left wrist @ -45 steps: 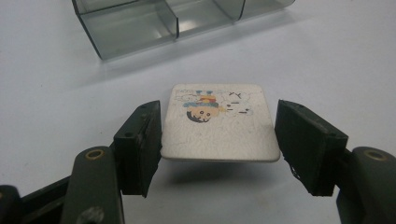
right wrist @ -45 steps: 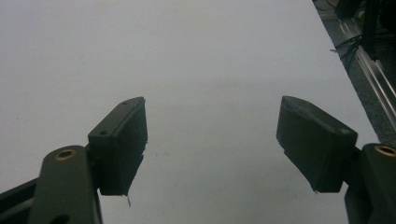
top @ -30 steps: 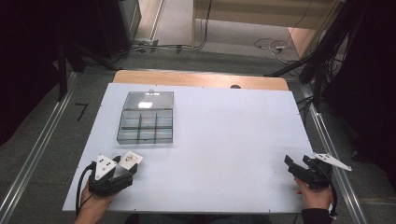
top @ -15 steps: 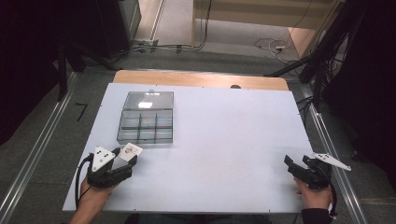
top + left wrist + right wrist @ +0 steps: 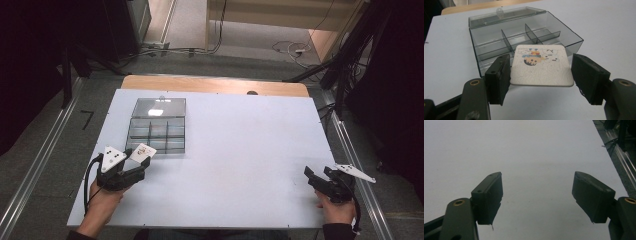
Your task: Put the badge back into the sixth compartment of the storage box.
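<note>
Left gripper view: the coaster (image 5: 541, 66) covers the near middle of the compartment box (image 5: 489, 42); the front wall behind it is hidden. The print on the coaster is upside down and too small to read. The right pad meets the coaster's edge, if at all, out of sight behind the card. The left tongs (image 5: 541, 75) are cut off by the bottom edge.

High view: the box's compartments are too small to inspect, and the person's forearms are cut by the bottom edge.

Right gripper view: the right tongs (image 5: 537, 197) are cut off at the bottom, and the counter (image 5: 536, 150) runs past the top.
</note>
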### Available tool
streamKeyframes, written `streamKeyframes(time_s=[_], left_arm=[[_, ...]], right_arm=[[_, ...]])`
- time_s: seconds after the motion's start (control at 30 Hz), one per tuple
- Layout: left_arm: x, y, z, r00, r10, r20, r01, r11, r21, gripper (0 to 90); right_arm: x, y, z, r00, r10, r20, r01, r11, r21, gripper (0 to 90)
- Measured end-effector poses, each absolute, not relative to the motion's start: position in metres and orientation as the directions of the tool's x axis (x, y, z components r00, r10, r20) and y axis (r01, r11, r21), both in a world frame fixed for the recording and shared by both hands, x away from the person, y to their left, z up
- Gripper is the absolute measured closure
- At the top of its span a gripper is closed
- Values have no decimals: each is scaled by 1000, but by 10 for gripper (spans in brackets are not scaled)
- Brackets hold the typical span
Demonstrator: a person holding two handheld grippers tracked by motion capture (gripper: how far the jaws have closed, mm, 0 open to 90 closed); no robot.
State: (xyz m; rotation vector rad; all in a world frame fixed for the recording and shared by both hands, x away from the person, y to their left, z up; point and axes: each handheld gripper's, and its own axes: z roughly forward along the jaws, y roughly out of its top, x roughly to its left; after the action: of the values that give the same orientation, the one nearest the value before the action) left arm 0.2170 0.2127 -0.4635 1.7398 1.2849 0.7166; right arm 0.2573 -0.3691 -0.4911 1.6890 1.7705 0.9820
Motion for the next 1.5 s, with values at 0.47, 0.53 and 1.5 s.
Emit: streamKeyframes(time_s=[0.47,0.53,1.5], left_arm=[[230,204,-457,326,945,-39,470,-126,874,337],[232,203,-457,325,945,-39,472,-127,872,336],[258,191,-455,343,939,-42,487,-139,862,336]], right_arm=[[258,-370,-491,-113,985,131,626,-32,779,232],[258,-370,-491,-113,985,133,627,-33,779,232],[258,-370,-492,-108,985,137,630,-39,776,232]])
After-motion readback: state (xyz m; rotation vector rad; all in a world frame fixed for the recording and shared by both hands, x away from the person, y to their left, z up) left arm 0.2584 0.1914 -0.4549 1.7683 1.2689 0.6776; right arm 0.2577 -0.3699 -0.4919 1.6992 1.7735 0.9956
